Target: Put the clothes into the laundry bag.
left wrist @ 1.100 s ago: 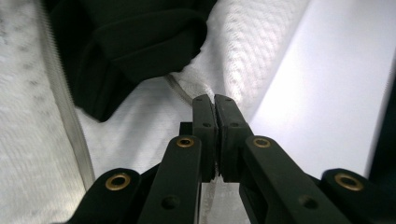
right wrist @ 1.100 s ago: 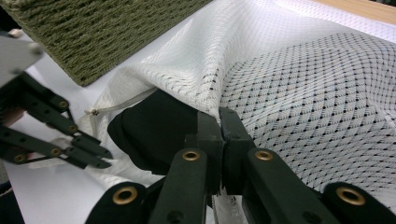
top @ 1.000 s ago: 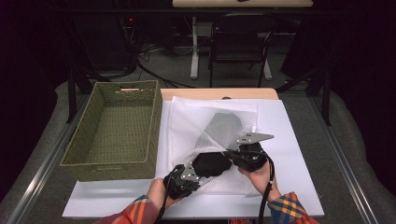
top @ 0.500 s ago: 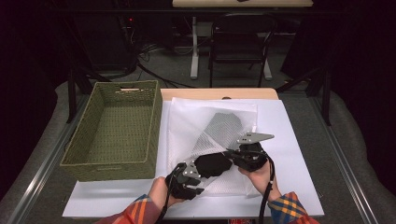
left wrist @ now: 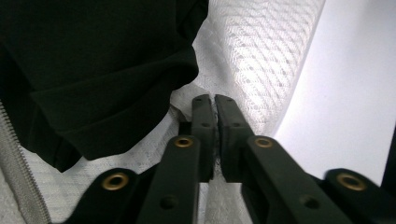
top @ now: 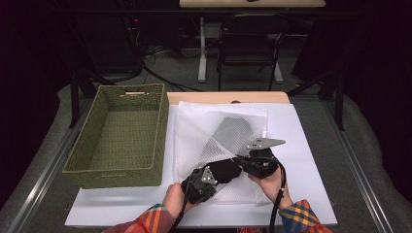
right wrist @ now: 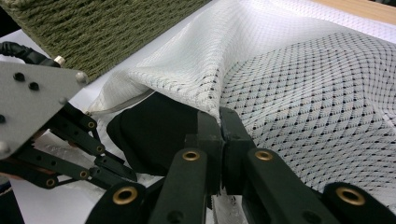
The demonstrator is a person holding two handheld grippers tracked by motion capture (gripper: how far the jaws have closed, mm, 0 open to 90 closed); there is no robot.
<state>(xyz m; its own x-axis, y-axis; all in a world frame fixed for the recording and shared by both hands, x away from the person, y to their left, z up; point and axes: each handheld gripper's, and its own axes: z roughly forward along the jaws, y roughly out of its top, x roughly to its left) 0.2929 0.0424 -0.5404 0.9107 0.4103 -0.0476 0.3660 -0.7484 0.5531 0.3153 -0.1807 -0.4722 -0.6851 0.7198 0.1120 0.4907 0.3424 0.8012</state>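
A white mesh laundry bag (top: 218, 121) lies flat on a white sheet. A black garment (top: 225, 170) sits in the bag's open mouth at the near end, and a darker patch shows through the mesh farther in. My left gripper (top: 210, 177) is shut on the lower mesh edge (left wrist: 243, 70), with the black garment (left wrist: 93, 60) just left of its jaws and the bag's zipper (left wrist: 18, 172) beside it. My right gripper (top: 244, 161) is shut on the upper mesh edge (right wrist: 187, 79), which it holds lifted over the black garment (right wrist: 154, 130). The left gripper (right wrist: 51, 140) shows close by in the right gripper view.
A green woven basket (top: 119, 170) stands to the left of the bag, its wall (right wrist: 102, 28) near the grippers. The white sheet (top: 301, 131) covers the table out to the right. A chair and desk legs stand beyond the far edge.
The left gripper has edged slightly to the right, toward the right gripper. The bag and garment have barely shifted.
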